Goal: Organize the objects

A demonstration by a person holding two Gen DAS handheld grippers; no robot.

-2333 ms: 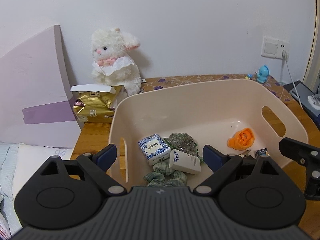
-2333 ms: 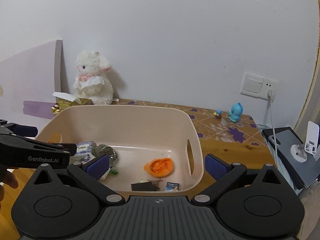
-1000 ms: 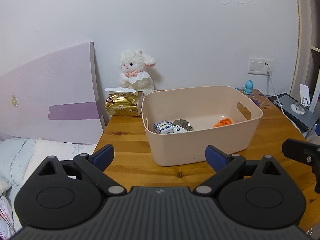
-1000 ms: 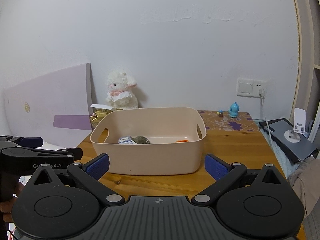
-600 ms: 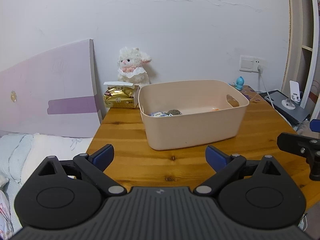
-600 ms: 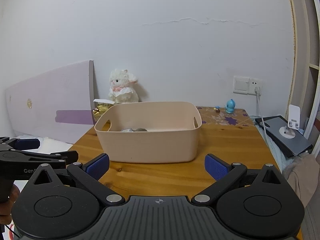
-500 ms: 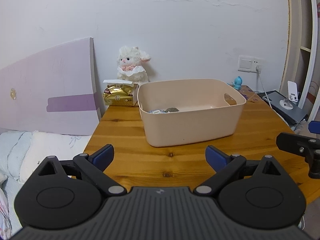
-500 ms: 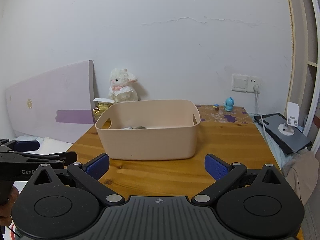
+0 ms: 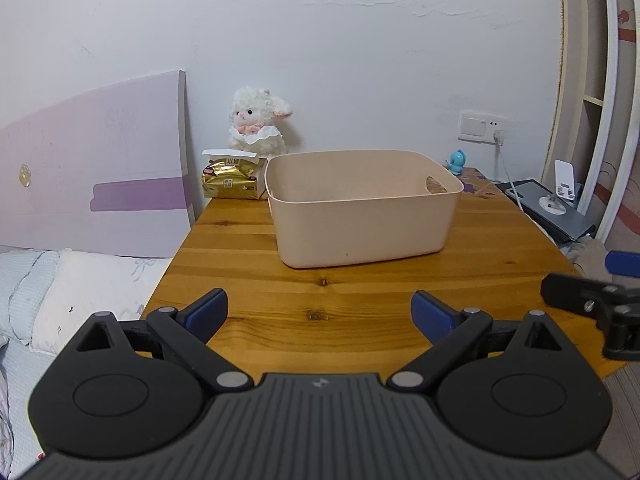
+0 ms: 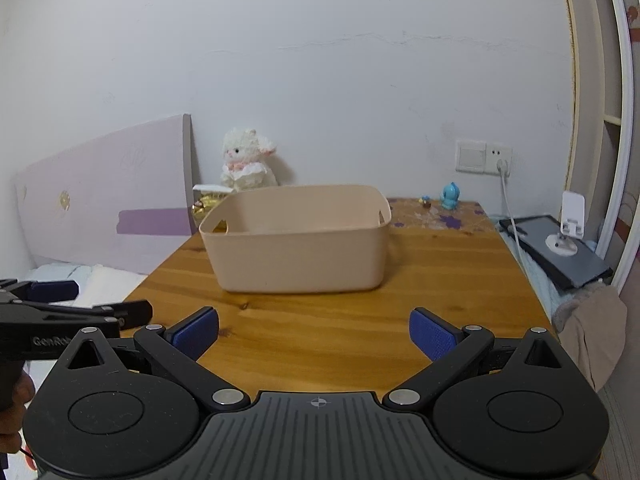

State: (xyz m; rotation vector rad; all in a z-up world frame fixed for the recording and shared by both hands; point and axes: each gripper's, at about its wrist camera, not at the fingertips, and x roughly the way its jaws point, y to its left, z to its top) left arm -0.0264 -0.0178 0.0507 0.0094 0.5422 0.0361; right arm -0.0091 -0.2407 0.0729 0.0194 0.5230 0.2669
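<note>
A beige plastic bin (image 9: 362,216) (image 10: 298,238) with cut-out handles stands on the wooden table (image 9: 320,292) (image 10: 440,280). From this low angle its contents are hidden behind its walls. My left gripper (image 9: 320,314) hovers open over the table's near edge, well short of the bin, with nothing between its blue pads. My right gripper (image 10: 314,332) is also open and holds nothing, at about the same distance from the bin. The right gripper's fingers (image 9: 592,298) show at the right edge of the left wrist view. The left gripper's fingers (image 10: 100,312) show at the left in the right wrist view.
A white plush lamb (image 9: 258,124) and a gold tissue pack (image 9: 232,178) sit behind the bin by the wall. A small blue figurine (image 9: 456,160), a wall socket with cable (image 9: 486,128), and a grey device with phone stand (image 10: 560,240) are at right. A bed (image 9: 60,280) lies left.
Both grippers have pulled back and dropped lower, away from the bin. The bin's contents, seen from above earlier, are now hidden by its walls. Both stay open.
</note>
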